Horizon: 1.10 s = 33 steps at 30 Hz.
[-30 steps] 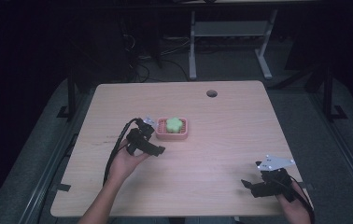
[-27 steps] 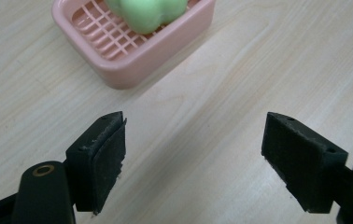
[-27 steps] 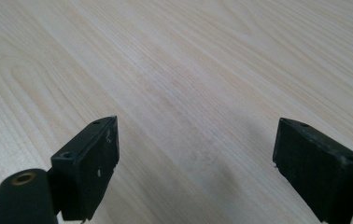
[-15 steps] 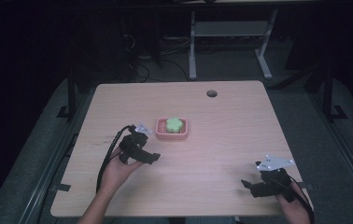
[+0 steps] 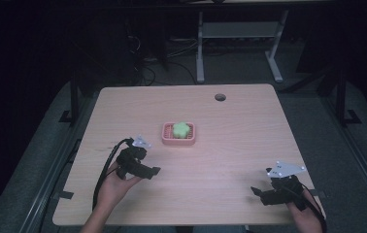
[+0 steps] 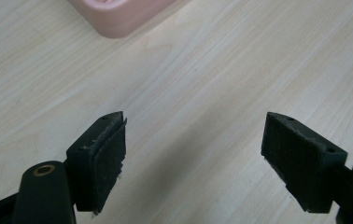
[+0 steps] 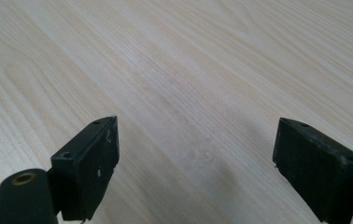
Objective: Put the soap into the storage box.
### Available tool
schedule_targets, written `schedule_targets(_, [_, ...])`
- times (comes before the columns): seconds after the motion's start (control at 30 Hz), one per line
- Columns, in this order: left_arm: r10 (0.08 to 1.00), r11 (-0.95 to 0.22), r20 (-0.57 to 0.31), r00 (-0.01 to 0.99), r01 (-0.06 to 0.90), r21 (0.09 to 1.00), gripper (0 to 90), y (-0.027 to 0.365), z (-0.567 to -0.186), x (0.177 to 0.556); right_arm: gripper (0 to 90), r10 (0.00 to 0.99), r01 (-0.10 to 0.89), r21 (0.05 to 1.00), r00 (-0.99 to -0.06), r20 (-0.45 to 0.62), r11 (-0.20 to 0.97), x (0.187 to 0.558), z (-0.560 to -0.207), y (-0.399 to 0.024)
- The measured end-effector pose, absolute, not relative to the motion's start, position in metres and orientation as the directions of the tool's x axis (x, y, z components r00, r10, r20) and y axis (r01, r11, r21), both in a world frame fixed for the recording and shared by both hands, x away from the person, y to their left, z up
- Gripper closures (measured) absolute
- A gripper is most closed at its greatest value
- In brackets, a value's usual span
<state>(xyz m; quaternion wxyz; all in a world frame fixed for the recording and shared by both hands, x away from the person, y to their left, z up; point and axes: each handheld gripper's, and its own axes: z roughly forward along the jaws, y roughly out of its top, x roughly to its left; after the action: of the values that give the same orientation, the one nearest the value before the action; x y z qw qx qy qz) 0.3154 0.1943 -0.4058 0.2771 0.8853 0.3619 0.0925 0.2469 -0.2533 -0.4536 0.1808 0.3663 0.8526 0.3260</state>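
Left gripper (image 5: pixel 148 171), lower left of the frame: jaws wide apart, empty. Right gripper (image 5: pixel 259 192), lower right: jaws wide apart, empty. Pink tray (image 5: pixel 178 141) holding the green piece (image 5: pixel 181 128) sits mid-counter (image 5: pixel 240 141), near the left gripper.

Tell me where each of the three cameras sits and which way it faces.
High view: above the person's side, facing forward and down on the table; both forearms, left gripper, right gripper.
Left gripper view: rides the left gripper, jaws apart, aimed at wood by the pink tray.
Right gripper view: rides the right gripper, over wood.
Shared: tray, high and left gripper views.
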Motion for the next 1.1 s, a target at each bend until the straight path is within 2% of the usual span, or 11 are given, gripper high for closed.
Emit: schedule_targets(1.1, [0.704,-0.583,-0.013,0.710,0.589,0.560,21.8,0.232,-0.421,0.265,14.0,0.757,0.521,0.681,-0.649,-0.074,0.514,0.248,-0.457,-0.252])
